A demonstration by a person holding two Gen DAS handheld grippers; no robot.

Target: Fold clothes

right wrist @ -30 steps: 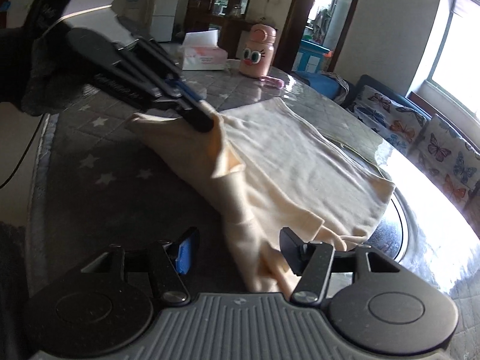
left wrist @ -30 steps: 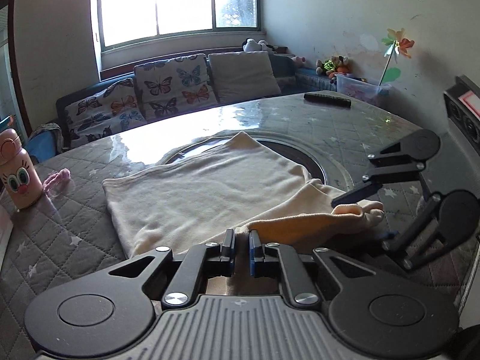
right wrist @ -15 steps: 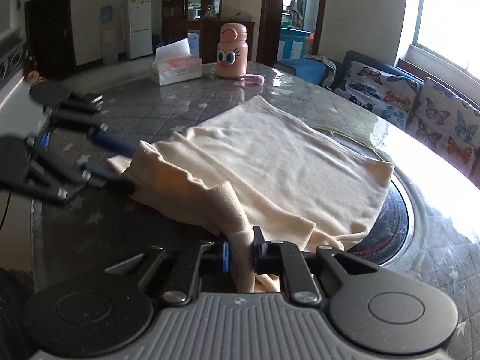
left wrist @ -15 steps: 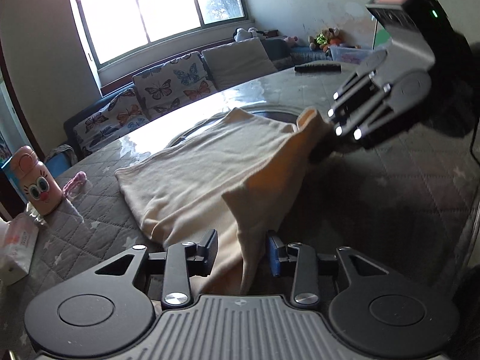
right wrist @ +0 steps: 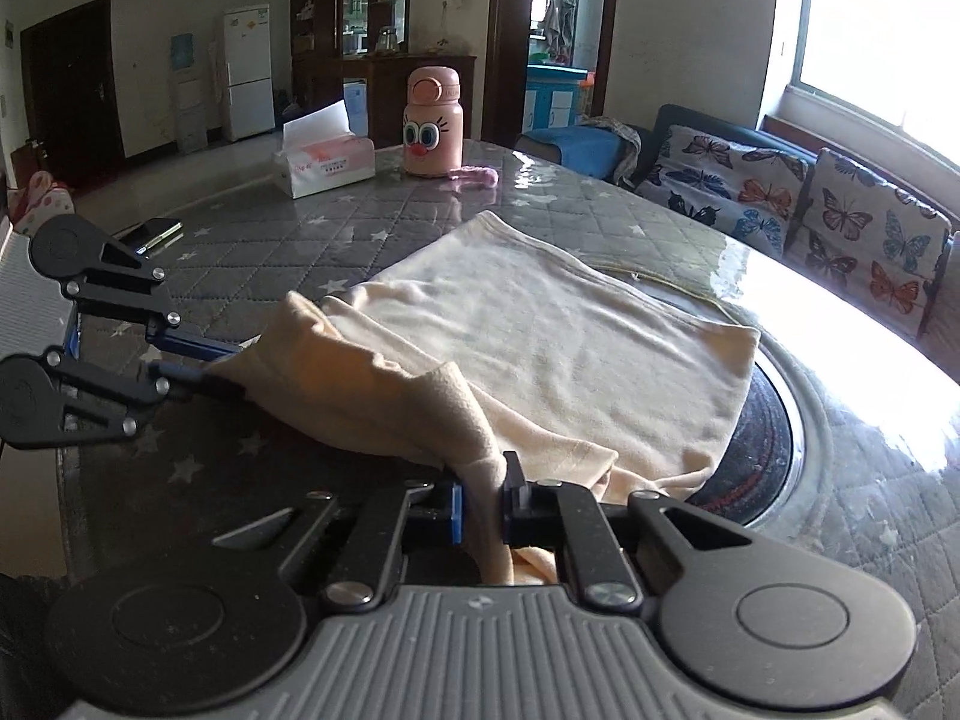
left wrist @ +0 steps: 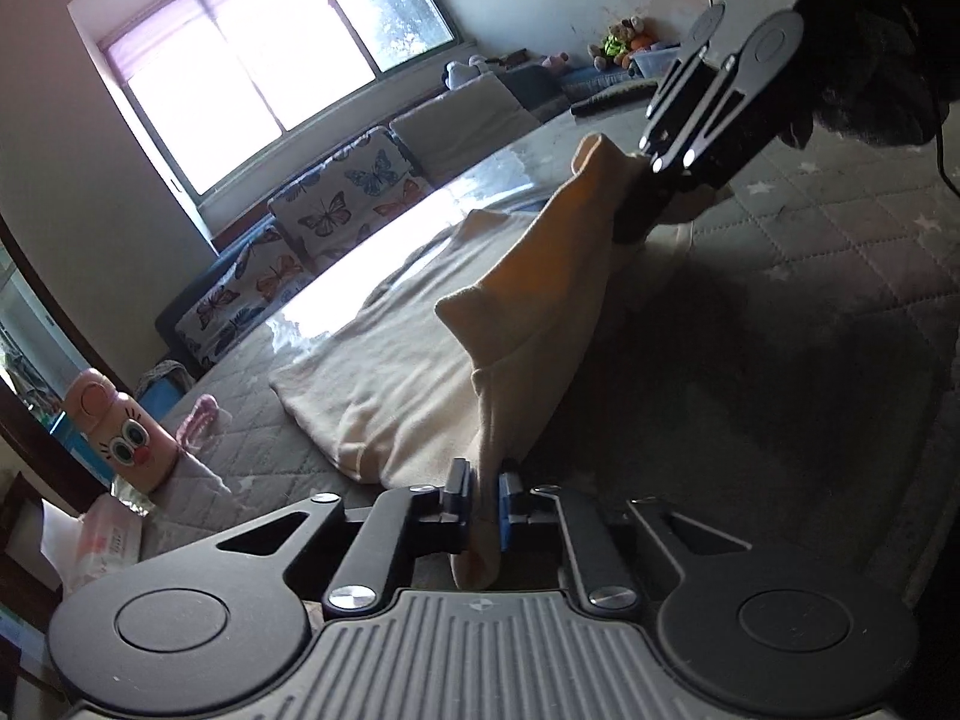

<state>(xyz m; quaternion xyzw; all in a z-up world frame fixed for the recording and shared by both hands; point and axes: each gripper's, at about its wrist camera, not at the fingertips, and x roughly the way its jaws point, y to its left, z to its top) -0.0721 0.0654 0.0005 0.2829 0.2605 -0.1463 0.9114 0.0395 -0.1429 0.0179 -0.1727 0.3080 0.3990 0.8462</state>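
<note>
Left gripper (left wrist: 483,495) is clamped on a fold of the cream garment (left wrist: 390,372), cloth pinched between its blue-padded fingers (left wrist: 507,504) and hanging below them. Right gripper (right wrist: 480,501) is likewise closed on the garment (right wrist: 540,336), with fabric bunched between its fingers (right wrist: 513,495).

Between the two grippers the near edge of the garment is lifted off the table (right wrist: 270,240) as a raised ridge. The far part lies flat on the grey quilted cover, its far right corner reaching over the dark round inset (right wrist: 774,420) in the table. In the left wrist view the right gripper (left wrist: 645,204) appears at the upper right, gripping the higher end of the ridge. In the right wrist view the left gripper (right wrist: 198,363) appears at the left, holding the other end just above the cover.

Far left on the table stand a pink bottle (right wrist: 433,123) with a cartoon face and a tissue box (right wrist: 324,159), well apart from the garment. A phone (right wrist: 150,233) lies near the left edge. A sofa with butterfly cushions (right wrist: 864,240) sits beyond the table, under the window (left wrist: 270,60).
</note>
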